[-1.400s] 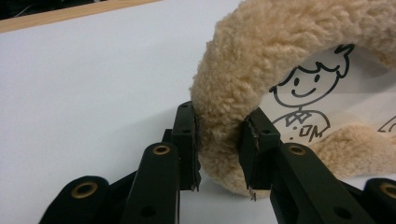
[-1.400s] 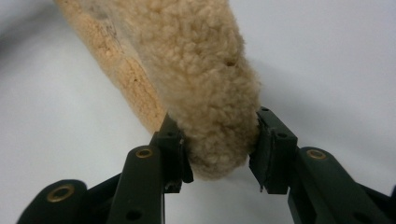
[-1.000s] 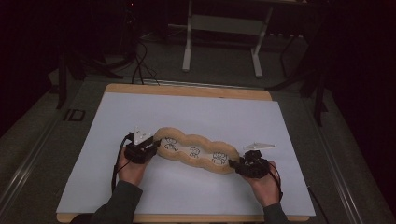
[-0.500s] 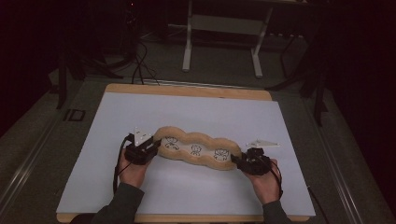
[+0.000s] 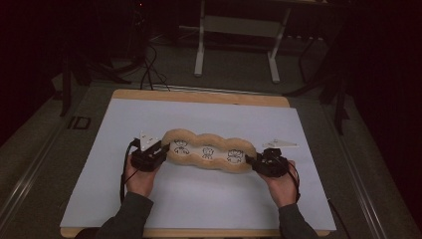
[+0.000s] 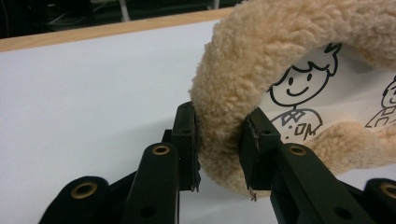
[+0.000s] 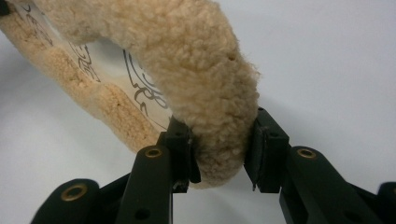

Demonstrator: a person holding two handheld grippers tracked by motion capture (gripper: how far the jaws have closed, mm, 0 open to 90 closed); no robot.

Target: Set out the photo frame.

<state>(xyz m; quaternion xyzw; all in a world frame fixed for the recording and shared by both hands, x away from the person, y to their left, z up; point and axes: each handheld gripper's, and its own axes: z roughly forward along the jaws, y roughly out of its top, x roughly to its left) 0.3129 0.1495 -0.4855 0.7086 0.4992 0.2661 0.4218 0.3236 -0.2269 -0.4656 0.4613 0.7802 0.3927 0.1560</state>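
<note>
A long tan fleece cushion with three white panels of cartoon figures lies across the white mat. My left gripper is shut on its fluffy left end; in the left gripper view both pads press into the fleece rim beside a drawn smiling figure. At the other end my right gripper is shut on the rim, and the right gripper view has the fleece squeezed between its jaws. A hand holds each gripper from below.
The mat covers a wooden board on a grey table. A white metal stand and cables lie on the dark floor beyond. A grey three-cornered plate sits atop the right gripper.
The cushion and both grippers have shifted slightly; the grips are unchanged.
</note>
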